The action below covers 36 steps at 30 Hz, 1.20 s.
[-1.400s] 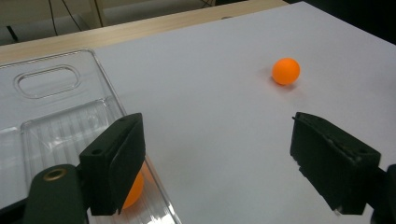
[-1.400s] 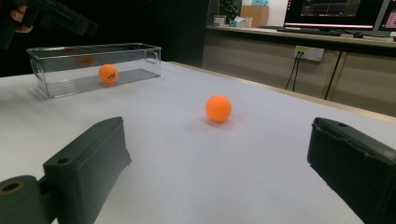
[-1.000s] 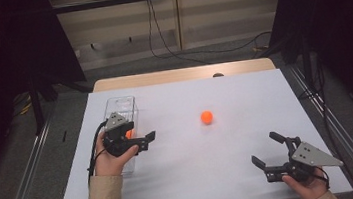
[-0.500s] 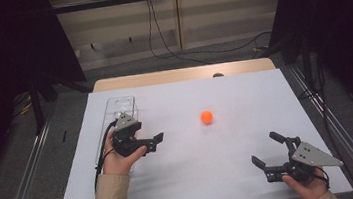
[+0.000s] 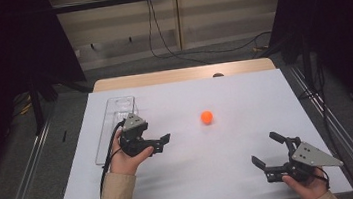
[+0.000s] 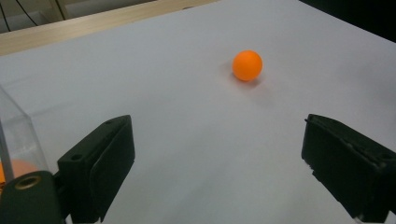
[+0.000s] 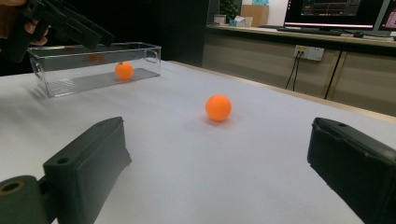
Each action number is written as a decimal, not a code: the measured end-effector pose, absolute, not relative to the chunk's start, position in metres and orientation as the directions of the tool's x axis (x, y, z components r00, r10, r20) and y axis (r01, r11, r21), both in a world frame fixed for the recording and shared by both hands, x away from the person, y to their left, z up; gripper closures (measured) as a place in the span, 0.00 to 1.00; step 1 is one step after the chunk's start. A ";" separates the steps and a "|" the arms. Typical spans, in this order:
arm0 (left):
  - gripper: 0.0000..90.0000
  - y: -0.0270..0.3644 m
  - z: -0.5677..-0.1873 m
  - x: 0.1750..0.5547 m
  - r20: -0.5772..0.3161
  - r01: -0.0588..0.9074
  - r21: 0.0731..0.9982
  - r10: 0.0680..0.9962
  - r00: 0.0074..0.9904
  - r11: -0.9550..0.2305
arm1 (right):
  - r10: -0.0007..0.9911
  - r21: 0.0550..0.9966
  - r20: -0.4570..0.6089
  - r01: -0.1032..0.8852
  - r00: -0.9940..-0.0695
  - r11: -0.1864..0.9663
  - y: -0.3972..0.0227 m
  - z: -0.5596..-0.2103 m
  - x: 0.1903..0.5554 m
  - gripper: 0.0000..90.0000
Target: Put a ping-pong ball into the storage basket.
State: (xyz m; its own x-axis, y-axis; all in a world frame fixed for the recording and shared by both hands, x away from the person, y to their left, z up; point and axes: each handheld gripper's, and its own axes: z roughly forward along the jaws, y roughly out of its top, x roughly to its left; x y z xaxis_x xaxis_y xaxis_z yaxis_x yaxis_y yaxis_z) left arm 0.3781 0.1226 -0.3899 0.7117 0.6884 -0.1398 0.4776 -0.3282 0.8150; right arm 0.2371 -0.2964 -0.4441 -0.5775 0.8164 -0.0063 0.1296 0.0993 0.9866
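Note:
An orange ball (image 5: 206, 117) lies alone on the white table, also seen ahead in the left gripper view (image 6: 247, 65) and the right gripper view (image 7: 218, 107). A clear plastic box (image 5: 116, 115) stands at the left, with a second orange ball (image 7: 124, 70) inside it. My left gripper (image 5: 163, 142) hovers just right of the box and points at the loose ball. Its jaws have just been opening and stand open (image 6: 217, 140) with nothing between them. My right gripper (image 5: 263, 148) rests near the front right edge, open and empty (image 7: 217, 126).
The box's corner (image 6: 14, 135) shows at the left of the left gripper view. A wooden strip (image 5: 182, 74) borders the table's far edge. Metal rails (image 5: 23, 187) run along both sides. The other hand's gripper (image 7: 60, 23) hangs above the box in the right gripper view.
My left hand has moved off the box, to the right and slightly nearer, toward the loose ball. The right gripper and the ball have stayed still.

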 end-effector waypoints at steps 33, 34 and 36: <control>0.09 0.096 -0.402 0.376 -0.126 0.457 0.815 0.661 0.740 -0.356 | 0.813 0.985 -0.017 0.130 -0.582 0.113 -0.295 -0.445 0.240 0.05; 0.09 0.095 -0.402 0.376 -0.120 0.454 0.815 0.661 0.741 -0.361 | 0.813 0.985 -0.016 0.130 -0.582 0.112 -0.295 -0.445 0.240 0.05; 0.09 0.095 -0.402 0.376 -0.118 0.452 0.815 0.660 0.742 -0.362 | 0.813 0.985 -0.015 0.130 -0.583 0.112 -0.295 -0.445 0.240 0.05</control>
